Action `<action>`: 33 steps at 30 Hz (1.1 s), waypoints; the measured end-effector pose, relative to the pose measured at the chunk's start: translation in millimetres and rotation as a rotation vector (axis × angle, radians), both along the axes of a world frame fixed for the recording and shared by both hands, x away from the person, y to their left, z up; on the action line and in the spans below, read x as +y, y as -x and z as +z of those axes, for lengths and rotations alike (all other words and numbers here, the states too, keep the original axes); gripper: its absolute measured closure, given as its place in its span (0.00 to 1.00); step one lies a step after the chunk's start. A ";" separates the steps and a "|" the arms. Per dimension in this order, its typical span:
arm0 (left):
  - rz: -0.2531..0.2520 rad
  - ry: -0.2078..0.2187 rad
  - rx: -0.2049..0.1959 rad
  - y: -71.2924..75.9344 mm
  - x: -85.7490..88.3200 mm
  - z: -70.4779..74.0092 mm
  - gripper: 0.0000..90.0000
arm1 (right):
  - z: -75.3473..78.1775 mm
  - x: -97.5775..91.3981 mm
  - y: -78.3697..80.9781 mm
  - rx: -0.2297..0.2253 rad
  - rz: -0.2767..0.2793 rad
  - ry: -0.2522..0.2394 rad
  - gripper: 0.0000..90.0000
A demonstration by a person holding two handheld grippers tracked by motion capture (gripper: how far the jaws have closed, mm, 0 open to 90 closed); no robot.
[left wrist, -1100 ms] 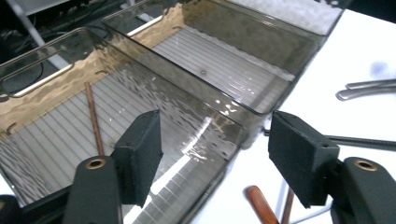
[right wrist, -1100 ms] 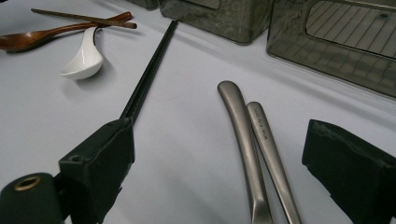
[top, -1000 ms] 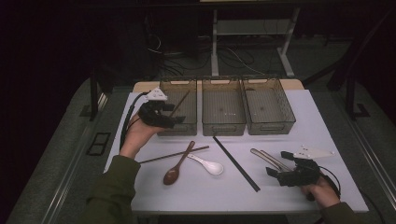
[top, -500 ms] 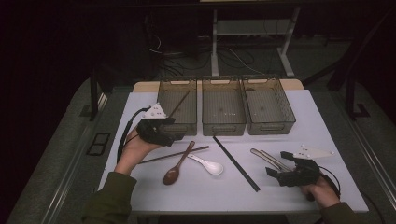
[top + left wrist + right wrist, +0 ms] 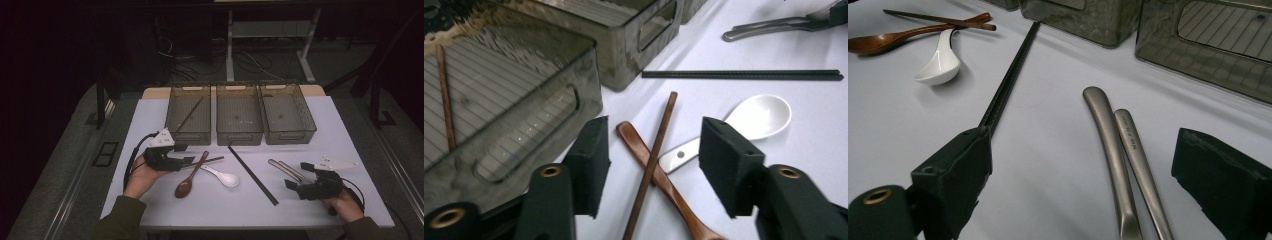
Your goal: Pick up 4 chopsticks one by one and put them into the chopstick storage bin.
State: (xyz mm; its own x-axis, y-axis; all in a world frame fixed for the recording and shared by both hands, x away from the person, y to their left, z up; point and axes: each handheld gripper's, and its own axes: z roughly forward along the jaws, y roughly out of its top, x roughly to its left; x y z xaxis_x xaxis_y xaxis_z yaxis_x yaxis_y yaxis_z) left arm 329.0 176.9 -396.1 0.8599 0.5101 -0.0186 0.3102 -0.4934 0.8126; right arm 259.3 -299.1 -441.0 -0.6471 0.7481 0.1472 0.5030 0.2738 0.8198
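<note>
Your left gripper (image 5: 651,165) is closing its jaws around the brown chopstick (image 5: 651,160), probably not pressing it. Your right gripper (image 5: 1083,200) is resting apart over two metal handles (image 5: 1120,150).

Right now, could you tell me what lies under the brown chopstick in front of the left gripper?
The brown chopstick lies across the wooden spoon, whose handle crosses the white spoon. The strip of wooden handle beneath the chopstick is covered.

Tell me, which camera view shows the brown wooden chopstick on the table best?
The left gripper view: the brown wooden chopstick lies close, crossing the wooden spoon. The high view shows it small; the right gripper view shows it far off.
</note>
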 end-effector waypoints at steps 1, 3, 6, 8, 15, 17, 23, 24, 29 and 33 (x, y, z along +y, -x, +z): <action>0.000 0.001 0.002 0.0 1.1 -2.0 0.55 | -0.1 0.2 0.1 0.002 0.000 0.001 0.10; -0.007 0.008 0.013 -1.2 2.9 -5.8 0.59 | -0.3 0.6 0.1 0.002 0.002 0.003 0.10; -0.017 0.004 0.029 -4.3 4.8 -12.1 0.64 | -0.2 0.6 0.2 0.001 0.003 0.003 0.10; -0.017 0.008 0.040 -6.0 6.0 -16.7 0.66 | -0.3 0.6 0.2 0.003 0.004 0.004 0.10; -0.022 -0.021 0.085 -11.7 7.5 -28.0 0.73 | -0.3 0.9 0.2 0.002 0.008 0.005 0.10; -0.023 -0.032 0.096 -12.4 7.7 -31.1 0.73 | -0.3 0.9 0.2 0.002 0.007 0.005 0.10; -0.022 -0.061 0.123 -17.0 9.2 -40.0 0.75 | -0.5 1.3 0.2 0.001 0.009 0.006 0.10; -0.021 -0.066 0.127 -17.7 9.2 -41.4 0.75 | -0.5 1.3 0.2 0.001 0.009 0.007 0.10; -0.034 -0.074 0.145 -20.6 9.7 -45.6 0.76 | -0.6 1.3 0.1 0.001 0.010 0.007 0.10; -0.038 -0.072 0.164 -20.9 8.9 -48.3 0.76 | -0.6 1.3 0.1 0.001 0.011 0.007 0.10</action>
